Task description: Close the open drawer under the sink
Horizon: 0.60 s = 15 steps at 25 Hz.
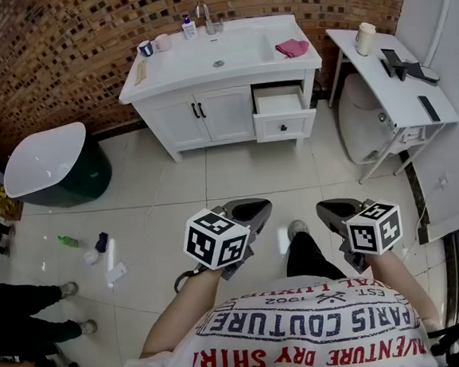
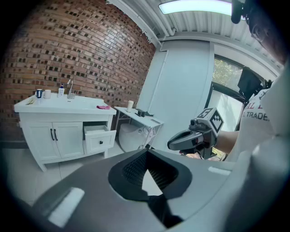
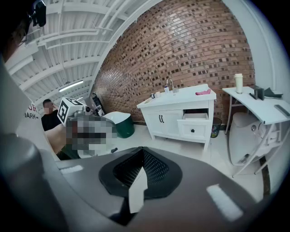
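A white vanity (image 1: 207,109) with a sink stands against the brick wall. Its drawer (image 1: 283,114) on the right side is pulled out and looks empty; the two doors beside it are closed. The drawer also shows in the left gripper view (image 2: 99,138) and the right gripper view (image 3: 195,128). My left gripper (image 1: 246,214) and right gripper (image 1: 337,211) hang close to my body, a long way from the vanity over the tiled floor. Both look shut with nothing held: left gripper (image 2: 147,153), right gripper (image 3: 142,153).
A pink cloth (image 1: 292,48), cups and a bottle sit on the vanity top. To the right stands a white side table (image 1: 401,96) with a cup and dark items. A white basin on a dark green base (image 1: 52,166) is at left. Small litter (image 1: 99,246) lies on the tiles; a person's legs (image 1: 29,316) are at lower left.
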Tool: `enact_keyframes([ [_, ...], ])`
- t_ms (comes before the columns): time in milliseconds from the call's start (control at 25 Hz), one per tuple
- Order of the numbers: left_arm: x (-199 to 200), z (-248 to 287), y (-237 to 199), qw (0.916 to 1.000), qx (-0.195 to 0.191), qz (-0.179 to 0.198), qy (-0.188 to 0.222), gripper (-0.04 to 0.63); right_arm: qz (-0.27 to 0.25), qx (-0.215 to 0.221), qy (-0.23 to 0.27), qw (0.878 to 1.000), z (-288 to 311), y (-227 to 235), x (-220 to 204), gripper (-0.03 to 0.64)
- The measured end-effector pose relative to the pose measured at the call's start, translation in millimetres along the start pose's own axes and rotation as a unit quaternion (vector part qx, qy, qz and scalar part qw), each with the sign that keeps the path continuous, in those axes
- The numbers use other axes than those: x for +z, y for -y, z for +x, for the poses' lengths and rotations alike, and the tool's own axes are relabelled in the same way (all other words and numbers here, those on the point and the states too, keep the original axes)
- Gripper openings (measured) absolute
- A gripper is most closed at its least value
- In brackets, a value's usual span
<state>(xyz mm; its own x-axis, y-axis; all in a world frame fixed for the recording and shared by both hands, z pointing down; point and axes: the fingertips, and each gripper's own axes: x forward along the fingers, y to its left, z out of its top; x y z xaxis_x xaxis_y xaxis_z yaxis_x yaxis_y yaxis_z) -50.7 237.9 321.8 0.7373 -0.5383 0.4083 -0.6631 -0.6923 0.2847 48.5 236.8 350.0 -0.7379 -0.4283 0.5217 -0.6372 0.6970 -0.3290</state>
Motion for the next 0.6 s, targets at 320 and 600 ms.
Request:
enact_keyframes([
  [320,20.1,38.5,-46.4,0.9997,0.014,-0.012,-0.013,-0.011,0.004,0.015,-0.01,1.0,39.5,51.2,27.4,0.006],
  [600,34.1,105.5,-132.1,0.9966,0.033,-0.059,-0.048,-0.011,-0.006,0.014,-0.051,0.999,104.9,142.6,62.2,0.006],
])
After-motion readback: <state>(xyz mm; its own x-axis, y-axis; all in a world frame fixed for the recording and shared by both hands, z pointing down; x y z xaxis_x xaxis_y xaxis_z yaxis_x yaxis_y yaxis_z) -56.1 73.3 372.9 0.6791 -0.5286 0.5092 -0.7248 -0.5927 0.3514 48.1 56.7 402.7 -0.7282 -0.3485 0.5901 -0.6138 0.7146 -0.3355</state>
